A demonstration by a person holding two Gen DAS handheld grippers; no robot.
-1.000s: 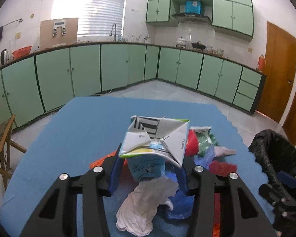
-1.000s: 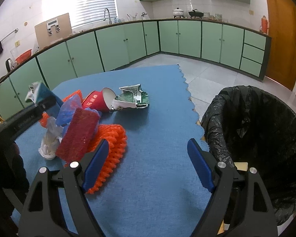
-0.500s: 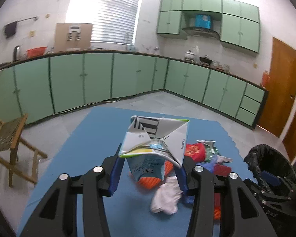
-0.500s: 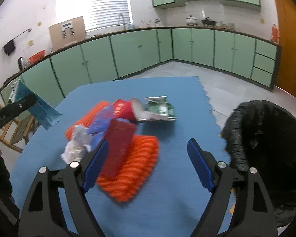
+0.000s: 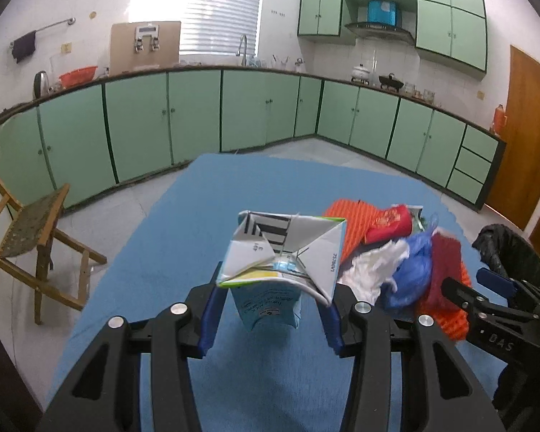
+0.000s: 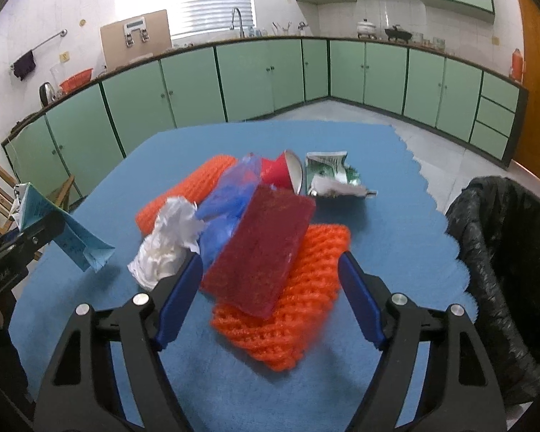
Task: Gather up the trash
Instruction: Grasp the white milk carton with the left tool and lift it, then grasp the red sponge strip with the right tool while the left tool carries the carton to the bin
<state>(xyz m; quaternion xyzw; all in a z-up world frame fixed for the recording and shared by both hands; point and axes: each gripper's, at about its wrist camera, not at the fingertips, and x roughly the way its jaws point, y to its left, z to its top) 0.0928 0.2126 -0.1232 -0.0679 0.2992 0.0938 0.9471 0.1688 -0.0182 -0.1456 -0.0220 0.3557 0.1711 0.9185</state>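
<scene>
My left gripper (image 5: pixel 271 306) is shut on a crushed blue-and-white milk carton (image 5: pixel 280 262) and holds it above the blue mat (image 5: pixel 205 216); the carton also shows at the left of the right wrist view (image 6: pixel 64 230). My right gripper (image 6: pixel 270 291) is open over the trash pile, its blue pads on either side of a dark red sponge (image 6: pixel 262 248) that lies on orange foam netting (image 6: pixel 288 309). The pile also holds a white tissue (image 6: pixel 165 244), a blue plastic bag (image 6: pixel 226 201), a red paper cup (image 6: pixel 280 172) and a green wrapper (image 6: pixel 331 176).
A bin lined with a black bag (image 6: pixel 500 262) stands off the mat's right edge and shows in the left wrist view (image 5: pixel 514 255). A wooden chair (image 5: pixel 28 226) stands on the floor at the left. Green cabinets line the walls.
My left gripper has lifted the carton up and back to the left, away from the pile. My right gripper has swung left from the bin side and now stands over the sponge and netting.
</scene>
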